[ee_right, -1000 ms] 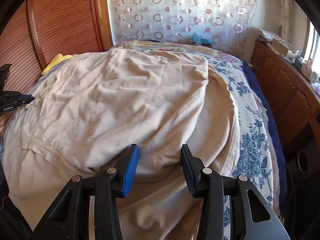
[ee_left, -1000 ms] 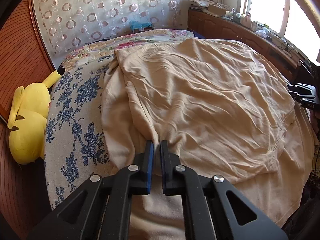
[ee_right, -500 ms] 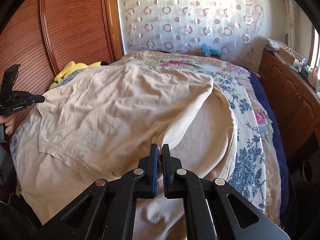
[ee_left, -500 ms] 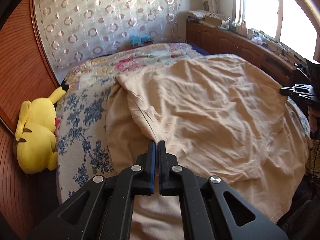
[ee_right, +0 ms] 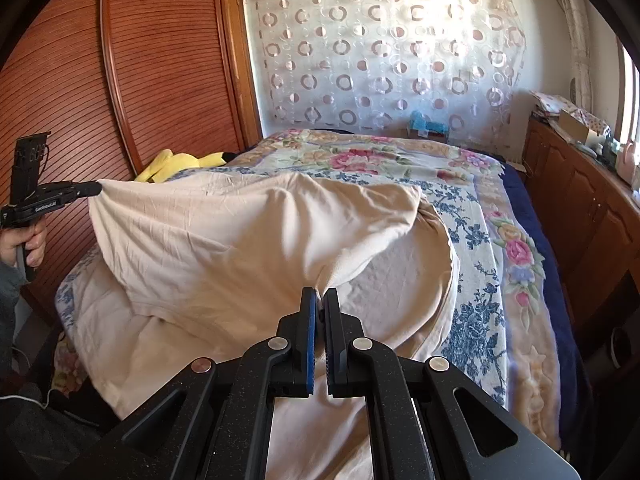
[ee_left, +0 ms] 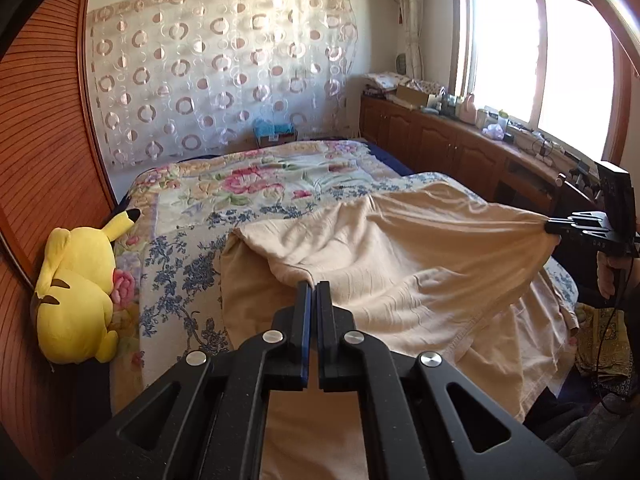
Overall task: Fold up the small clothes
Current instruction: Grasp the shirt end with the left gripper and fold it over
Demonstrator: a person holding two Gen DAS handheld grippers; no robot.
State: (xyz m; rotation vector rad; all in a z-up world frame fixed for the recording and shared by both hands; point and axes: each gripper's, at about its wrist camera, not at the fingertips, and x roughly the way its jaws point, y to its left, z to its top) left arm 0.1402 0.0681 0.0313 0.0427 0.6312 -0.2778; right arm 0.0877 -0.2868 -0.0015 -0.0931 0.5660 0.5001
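Note:
A beige garment (ee_left: 400, 264) lies across the near half of the bed, its upper layer lifted off the bed. My left gripper (ee_left: 312, 286) is shut on the garment's left edge. My right gripper (ee_right: 319, 294) is shut on its right edge. Each gripper shows in the other's view: the right one at the far right (ee_left: 554, 227), the left one at the far left (ee_right: 94, 189), both with cloth stretched taut from the tips. In the right wrist view the garment (ee_right: 248, 248) hangs between the two grippers above a lower beige layer.
The bed carries a floral blanket (ee_left: 256, 184). A yellow plush toy (ee_left: 76, 292) lies at the bed's left edge against a wooden slatted wall (ee_right: 120, 80). Wooden cabinets (ee_left: 448, 148) with clutter run under the window on the right. A patterned curtain (ee_right: 380, 52) hangs behind the bed.
My right gripper closed on the garment's edge. Both grippers then lifted and pulled the upper layer up and toward me, uncovering more of the floral blanket.

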